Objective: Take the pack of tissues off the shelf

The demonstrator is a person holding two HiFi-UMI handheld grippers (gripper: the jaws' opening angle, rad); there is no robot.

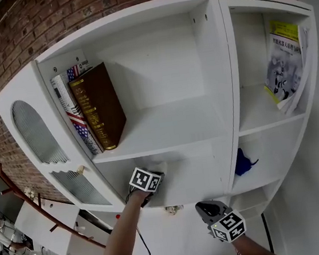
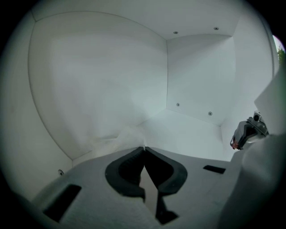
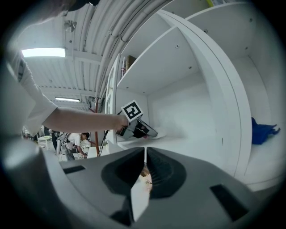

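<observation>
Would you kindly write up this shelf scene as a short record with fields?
shelf: white unit against a brick wall
books: upper compartment, left side
pack: white, in the compartment under the books
left tongs: shut, seemingly pinching the pack's edge
right tongs: shut, outside the shelf
magazine: upper right compartment
blue item: compartment under the magazine

Soft white pack of tissues (image 2: 118, 137) lies flat on the lower shelf (image 2: 192, 129), edge pinched in the left claw (image 2: 144, 147)
</observation>
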